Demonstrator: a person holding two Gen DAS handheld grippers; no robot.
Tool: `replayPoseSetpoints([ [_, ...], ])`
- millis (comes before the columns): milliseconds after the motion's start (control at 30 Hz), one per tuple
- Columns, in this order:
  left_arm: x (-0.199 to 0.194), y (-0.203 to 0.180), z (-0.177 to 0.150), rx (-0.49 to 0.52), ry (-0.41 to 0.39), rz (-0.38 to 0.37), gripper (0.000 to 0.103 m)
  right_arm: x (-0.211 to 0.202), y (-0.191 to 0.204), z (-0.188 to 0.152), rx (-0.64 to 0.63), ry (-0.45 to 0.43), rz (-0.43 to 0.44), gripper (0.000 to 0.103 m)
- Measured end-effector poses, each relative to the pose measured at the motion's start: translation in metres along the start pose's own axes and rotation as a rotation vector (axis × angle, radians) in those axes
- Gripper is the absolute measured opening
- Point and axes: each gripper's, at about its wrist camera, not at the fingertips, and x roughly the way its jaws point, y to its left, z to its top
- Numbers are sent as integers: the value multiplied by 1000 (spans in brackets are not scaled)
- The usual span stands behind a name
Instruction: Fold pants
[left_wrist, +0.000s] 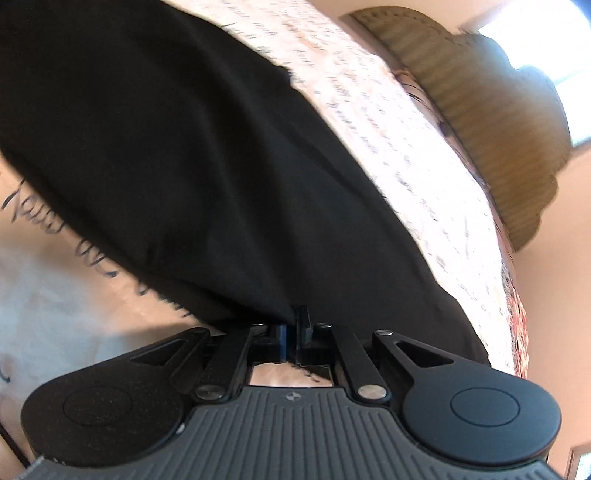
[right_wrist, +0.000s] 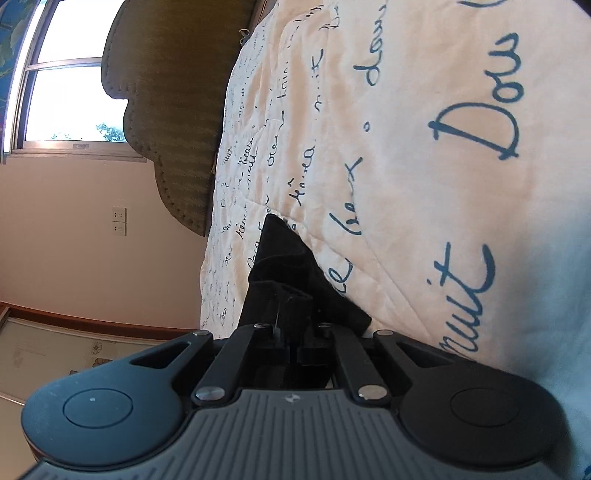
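Black pants lay across the cream script-printed bedspread; the left gripper and right gripper each pinched their near edge, jaws closed.

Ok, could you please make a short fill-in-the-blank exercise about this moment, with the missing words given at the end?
1. Both grippers are shut on the ____ pants.
2. The pants lie on a cream bedspread printed with dark ____.
3. In the right wrist view, the window is on the ____ side of the picture.
4. The left gripper pinches the fabric at its ____.

Missing words: black; handwriting; left; edge
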Motion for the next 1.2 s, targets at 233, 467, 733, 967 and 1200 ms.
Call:
replayPoseSetpoints([
  [233, -33, 16, -3, 128, 24, -62, 43, -30, 8, 8, 15, -33, -50, 22],
  [467, -55, -13, -22, 437, -120, -7, 53, -37, 53, 43, -200, -132, -64, 79],
  [733, -43, -28, -48, 580, -227, 61, 66, 59, 95, 63, -543, 206, -238, 61],
  [967, -27, -22, -56, 635, -212, 114, 66, 75, 97, 62, -599, 246, -262, 27],
  [1200, -12, -32, -69, 741, -220, 163, 72, 73, 106, 59, -688, 226, -266, 15],
])
